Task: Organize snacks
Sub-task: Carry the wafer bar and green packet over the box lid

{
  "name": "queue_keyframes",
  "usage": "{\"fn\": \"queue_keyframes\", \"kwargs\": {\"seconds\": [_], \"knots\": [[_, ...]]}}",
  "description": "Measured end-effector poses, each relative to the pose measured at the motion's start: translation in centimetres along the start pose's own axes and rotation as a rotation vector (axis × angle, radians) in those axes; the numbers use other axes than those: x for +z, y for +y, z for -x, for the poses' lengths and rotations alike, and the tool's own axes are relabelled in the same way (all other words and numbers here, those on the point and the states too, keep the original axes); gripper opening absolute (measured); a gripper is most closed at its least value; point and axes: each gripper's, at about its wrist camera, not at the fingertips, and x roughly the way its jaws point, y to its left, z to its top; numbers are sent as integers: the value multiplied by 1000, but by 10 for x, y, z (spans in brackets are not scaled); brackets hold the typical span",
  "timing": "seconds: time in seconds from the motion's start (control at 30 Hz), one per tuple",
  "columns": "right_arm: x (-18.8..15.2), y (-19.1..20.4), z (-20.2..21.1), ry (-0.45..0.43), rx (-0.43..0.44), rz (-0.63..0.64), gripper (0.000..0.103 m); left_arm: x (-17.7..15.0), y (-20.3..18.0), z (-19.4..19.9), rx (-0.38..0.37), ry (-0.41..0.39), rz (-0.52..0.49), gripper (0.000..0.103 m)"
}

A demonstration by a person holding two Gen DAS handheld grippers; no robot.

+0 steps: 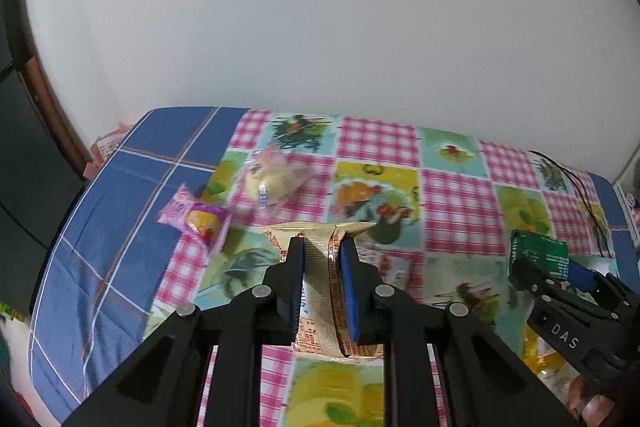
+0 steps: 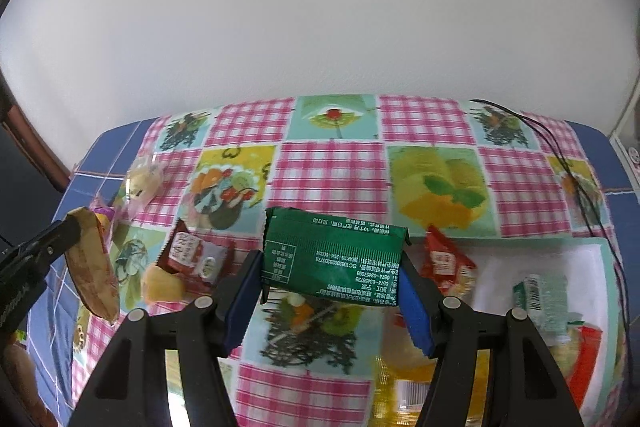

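In the left wrist view my left gripper (image 1: pixel 322 243) is shut on a gold and brown snack packet (image 1: pixel 320 267), held on edge above the patterned tablecloth (image 1: pixel 460 195). The right wrist view shows that packet (image 2: pixel 92 267) hanging at the far left from the left gripper (image 2: pixel 76 227). My right gripper (image 2: pixel 330 261) is shut on a dark green snack packet (image 2: pixel 332 251), printed side up, clear of the cloth. From the left wrist view, the green packet (image 1: pixel 540 253) and right gripper (image 1: pixel 552 271) appear at the right edge.
A pink candy packet (image 1: pixel 200 219) and a clear-wrapped bun (image 1: pixel 272 179) lie at the cloth's left. Red packets (image 2: pixel 196 255) (image 2: pixel 444 263) and a yellow snack (image 2: pixel 160 285) lie below. A white tray (image 2: pixel 588 255) at right holds a green-white packet (image 2: pixel 544 299). A black cable (image 2: pixel 576 179) runs along the right.
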Motion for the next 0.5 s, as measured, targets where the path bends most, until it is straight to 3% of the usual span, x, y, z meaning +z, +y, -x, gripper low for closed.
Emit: {"fn": "queue_keyframes", "kwargs": {"seconds": [0.5], "knots": [[-11,-105,20,2,-88,-121,67,-6,-104,23,-104,-39,-133,18]]}}
